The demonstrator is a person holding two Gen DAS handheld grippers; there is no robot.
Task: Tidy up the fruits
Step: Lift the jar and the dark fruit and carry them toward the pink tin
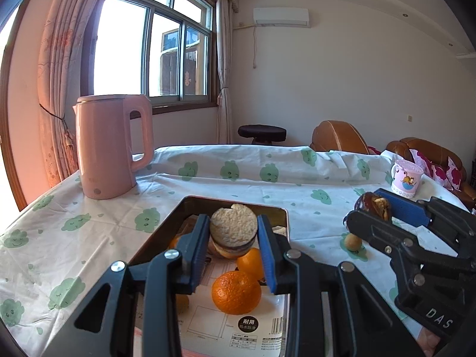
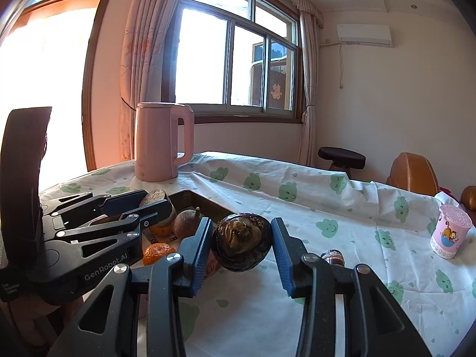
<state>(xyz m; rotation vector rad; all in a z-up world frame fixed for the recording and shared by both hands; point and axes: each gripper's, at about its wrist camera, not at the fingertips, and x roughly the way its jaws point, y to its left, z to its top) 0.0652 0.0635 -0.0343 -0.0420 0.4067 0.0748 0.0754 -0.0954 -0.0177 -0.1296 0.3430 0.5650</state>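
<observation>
Left gripper (image 1: 233, 232) clamps a rough tan fruit (image 1: 233, 227) above the dark tray (image 1: 178, 208) of oranges (image 1: 236, 293), right gripper (image 2: 242, 242) grasps a dark purple fruit (image 2: 242, 242) over the tablecloth (image 2: 327, 208) (either round fruit could slip and roll away).

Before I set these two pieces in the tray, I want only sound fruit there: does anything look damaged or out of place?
The dark fruit in the right claw looks shrivelled and browned. The left claw holds a brownish piece with a notch in its top edge. A small yellow fruit lies on the cloth, outside the tray.
</observation>
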